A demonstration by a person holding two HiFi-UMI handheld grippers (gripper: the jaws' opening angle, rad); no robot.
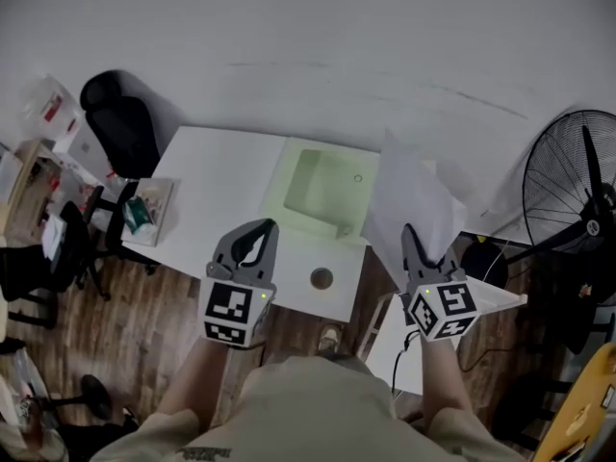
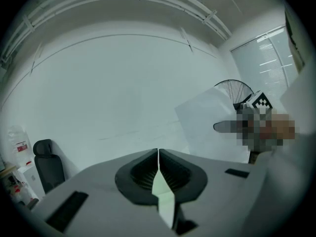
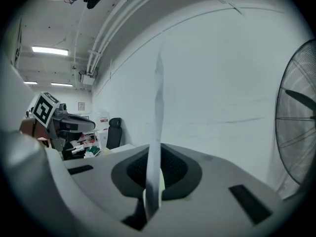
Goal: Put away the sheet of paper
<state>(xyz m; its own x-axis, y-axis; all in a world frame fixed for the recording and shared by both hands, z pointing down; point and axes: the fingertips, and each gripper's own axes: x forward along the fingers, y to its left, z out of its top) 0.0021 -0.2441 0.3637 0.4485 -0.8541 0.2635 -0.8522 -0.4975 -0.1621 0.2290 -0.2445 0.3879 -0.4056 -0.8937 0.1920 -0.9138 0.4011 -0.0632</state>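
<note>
1. Grey and black, the right gripper [image 1: 414, 243] is clamped on the lower edge of the sheet of paper [image 1: 412, 200]. In the right gripper view the sheet [image 3: 159, 107] stands edge-on between the pressed jaws [image 3: 157, 169].
2. Beside it, the left gripper [image 1: 260, 236] has its jaws closed on each other with nothing between them. The pale strip seen through their seam in the left gripper view [image 2: 158, 154] looks like the surface below, not a thing held.
3. The sheet is up in the air, rising away from the right gripper with its long side running roughly forward and up. It is not resting on anything.
4. Just past both grippers lies a pale green tray [image 1: 279, 195] on the white table [image 1: 207, 176]. From the held sheet the tray is to the left and lower. In the head view the sheet's left edge overlaps the tray's right rim.
5. The left gripper hangs over the tray's near edge, so it is the closer one to the tray, but the paper belongs to the right.
6. Judged from this, putting the sheet away means carrying it leftward and laying it flat from its upright pose.
7. Farther right, a black fan [image 1: 577, 176] stands well clear of that path.
</note>
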